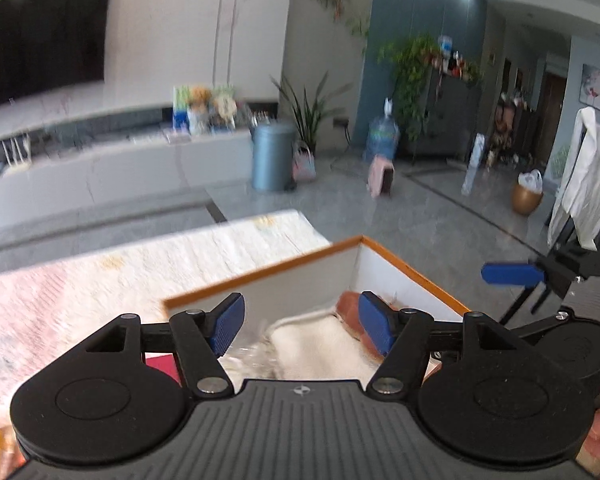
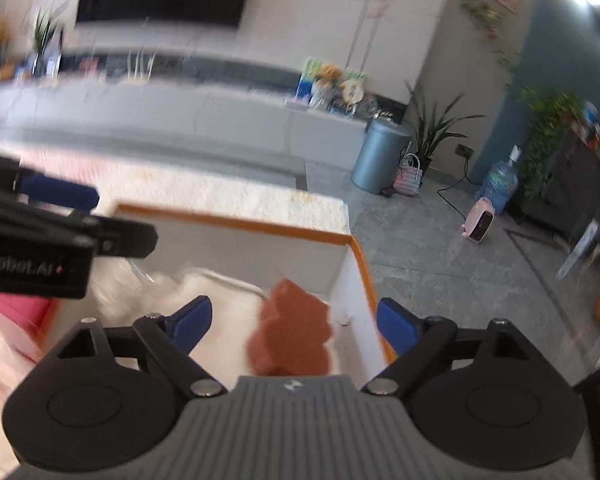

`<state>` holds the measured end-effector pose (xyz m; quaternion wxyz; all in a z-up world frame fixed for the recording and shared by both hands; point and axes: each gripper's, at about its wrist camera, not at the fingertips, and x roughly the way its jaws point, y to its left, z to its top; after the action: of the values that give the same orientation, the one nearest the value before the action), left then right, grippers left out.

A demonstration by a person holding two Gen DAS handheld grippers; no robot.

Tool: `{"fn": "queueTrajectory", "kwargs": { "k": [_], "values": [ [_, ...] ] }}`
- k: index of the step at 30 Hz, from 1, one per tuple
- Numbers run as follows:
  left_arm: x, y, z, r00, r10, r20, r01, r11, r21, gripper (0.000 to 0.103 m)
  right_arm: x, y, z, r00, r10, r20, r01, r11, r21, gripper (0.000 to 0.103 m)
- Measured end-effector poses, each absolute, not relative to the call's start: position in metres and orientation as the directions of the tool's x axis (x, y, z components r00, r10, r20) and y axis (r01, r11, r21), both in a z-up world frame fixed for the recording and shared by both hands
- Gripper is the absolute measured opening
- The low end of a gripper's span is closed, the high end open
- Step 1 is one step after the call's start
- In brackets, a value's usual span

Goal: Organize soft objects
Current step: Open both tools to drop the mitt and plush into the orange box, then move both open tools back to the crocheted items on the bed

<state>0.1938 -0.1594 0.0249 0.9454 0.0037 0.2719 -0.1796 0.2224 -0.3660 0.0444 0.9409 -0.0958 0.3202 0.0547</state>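
Both your left gripper (image 1: 300, 326) and right gripper (image 2: 294, 326) stand apart and empty: the fluffy white cloth (image 1: 320, 346) and rust-brown plush (image 2: 290, 334) lie below your fingers, inside the orange-rimmed white box (image 2: 236, 220).

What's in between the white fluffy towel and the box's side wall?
A reddish-brown soft toy lies between the white towel and the orange-rimmed box's wall, in the right wrist view.

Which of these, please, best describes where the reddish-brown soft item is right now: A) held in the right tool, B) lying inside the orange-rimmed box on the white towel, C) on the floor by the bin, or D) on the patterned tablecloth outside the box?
B: the reddish-brown soft item rests on the white towel within the orange-rimmed box, untouched by the open right tool.
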Motion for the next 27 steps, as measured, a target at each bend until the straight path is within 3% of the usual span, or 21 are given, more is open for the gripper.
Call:
{"fn": "queueTrajectory", "kwargs": {
  "k": [5, 12, 21, 27],
  "values": [
    [0.157, -0.131, 0.032, 0.836, -0.320, -0.445, 0.304, 0.946, -0.108, 0.077, 0.181, -0.338, 0.041, 0.818, 0.101, -0.567, -0.130, 0.991, -0.011, 0.088],
    [0.123, -0.095, 0.029, 0.882, -0.223, -0.416, 0.219, 0.974, -0.059, 0.077, 0.133, -0.295, 0.026, 0.833, 0.163, -0.528, -0.110, 0.985, 0.131, 0.088],
    [0.095, -0.056, 0.010, 0.880, -0.149, -0.452, 0.164, 0.986, -0.006, 0.077, 0.105, -0.248, 0.004, 0.792, 0.254, -0.555, -0.140, 0.961, 0.239, 0.088],
    [0.088, -0.023, -0.009, 0.848, -0.118, -0.516, 0.123, 0.992, -0.025, 0.077, 0.092, -0.208, -0.008, 0.758, 0.292, -0.583, -0.203, 0.955, 0.215, 0.088]
  ]
}}
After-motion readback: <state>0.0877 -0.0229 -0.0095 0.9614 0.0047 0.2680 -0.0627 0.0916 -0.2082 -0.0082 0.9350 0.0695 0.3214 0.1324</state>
